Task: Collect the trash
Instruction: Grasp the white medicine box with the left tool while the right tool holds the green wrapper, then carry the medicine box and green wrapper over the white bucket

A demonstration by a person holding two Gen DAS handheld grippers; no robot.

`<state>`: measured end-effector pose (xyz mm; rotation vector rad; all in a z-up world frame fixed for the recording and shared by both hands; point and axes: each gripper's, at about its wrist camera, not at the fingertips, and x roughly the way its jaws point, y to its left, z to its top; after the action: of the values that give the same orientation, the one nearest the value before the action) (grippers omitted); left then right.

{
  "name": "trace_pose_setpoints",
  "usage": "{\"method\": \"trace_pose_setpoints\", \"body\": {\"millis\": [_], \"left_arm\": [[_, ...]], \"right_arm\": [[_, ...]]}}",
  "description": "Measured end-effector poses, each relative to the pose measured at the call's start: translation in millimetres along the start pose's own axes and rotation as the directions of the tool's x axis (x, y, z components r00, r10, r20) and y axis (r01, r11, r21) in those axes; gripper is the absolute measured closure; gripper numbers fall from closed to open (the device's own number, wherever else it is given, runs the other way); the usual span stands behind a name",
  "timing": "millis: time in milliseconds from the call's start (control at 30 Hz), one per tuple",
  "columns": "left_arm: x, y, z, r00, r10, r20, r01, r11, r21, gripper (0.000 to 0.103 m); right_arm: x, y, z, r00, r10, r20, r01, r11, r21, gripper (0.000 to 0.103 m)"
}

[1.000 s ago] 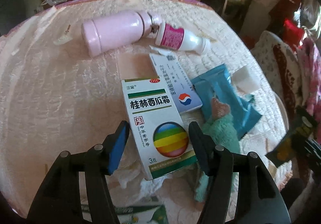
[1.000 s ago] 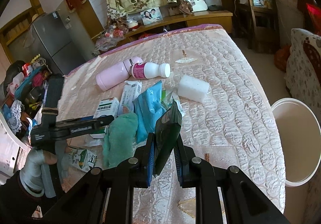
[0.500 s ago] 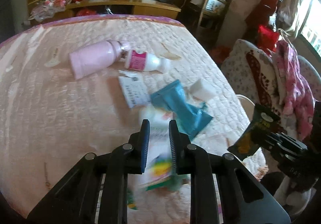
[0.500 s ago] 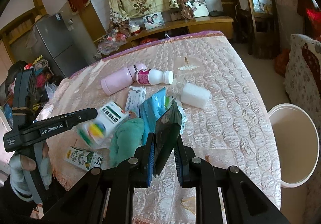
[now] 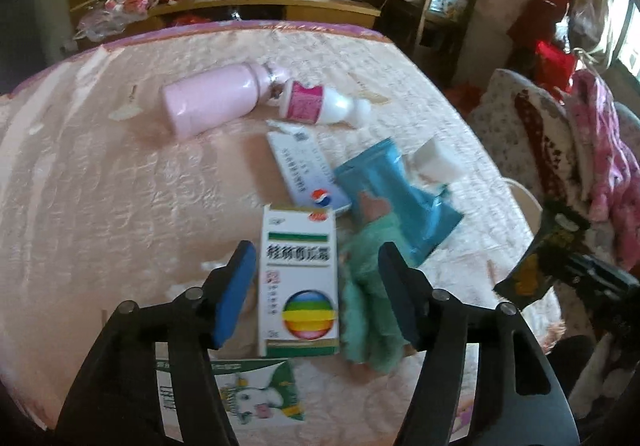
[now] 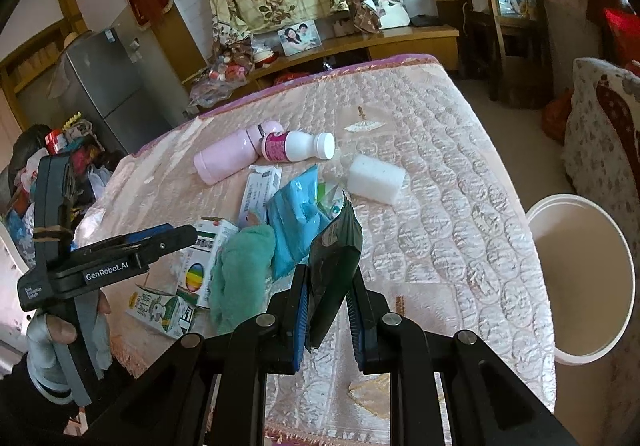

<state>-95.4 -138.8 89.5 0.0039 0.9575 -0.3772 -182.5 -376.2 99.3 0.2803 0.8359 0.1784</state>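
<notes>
Your left gripper [image 5: 316, 282] has just reopened, and the white medicine box with the rainbow circle [image 5: 298, 286] lies loose between its spread jaws on the quilted pink bed [image 5: 100, 186], uncollected. Your right gripper [image 6: 326, 320] pinches a dark snack wrapper [image 6: 334, 270].

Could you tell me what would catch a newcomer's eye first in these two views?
Probably the white medicine box with the rainbow ball, lying on the quilted table between the open left gripper, whose jaws have just been opening. Next, the dark snack packet pinched upright in the shut right gripper. Behind them lies a pink flask neck to neck with a white bottle.
</notes>
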Motion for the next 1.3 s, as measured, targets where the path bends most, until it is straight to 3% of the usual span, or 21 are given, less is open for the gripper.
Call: {"method": "trace_pose_setpoints", "body": {"millis": [300, 400, 467, 767, 1000, 1300], "left_arm": [[45, 8, -23, 0.99, 0.048, -0.133, -0.046, 0.999, 0.016, 0.04], [47, 9, -23, 0.992, 0.046, -0.121, -0.046, 0.999, 0.006, 0.042], [43, 12, -20, 0.993, 0.013, -0.117, -0.016, 1.0, -0.022, 0.052], [-9, 15, -4, 0.999, -0.045, -0.013, 0.045, 0.999, -0.014, 0.052], [-25, -24, 4, 0.993, -0.115, 0.013, 0.115, 0.993, 0.035, 0.052], [-20, -105, 10, 0.985, -0.172, 0.008, 0.169, 0.972, 0.161, 0.052]], "right_arm": [[9, 4, -3, 1.0, 0.015, -0.021, -0.015, 1.0, -0.001, 0.086], [10, 4, -3, 1.0, 0.014, -0.024, -0.014, 1.0, -0.001, 0.086], [10, 3, -3, 1.0, 0.012, -0.023, -0.012, 1.0, 0.001, 0.086], [-1, -4, -1, 1.0, 0.009, 0.002, -0.009, 1.0, 0.016, 0.086], [-12, -11, 0, 1.0, -0.009, 0.02, 0.009, 1.0, 0.021, 0.086], [-36, -41, 1, 0.997, -0.069, 0.045, 0.067, 0.997, 0.046, 0.086]]}}
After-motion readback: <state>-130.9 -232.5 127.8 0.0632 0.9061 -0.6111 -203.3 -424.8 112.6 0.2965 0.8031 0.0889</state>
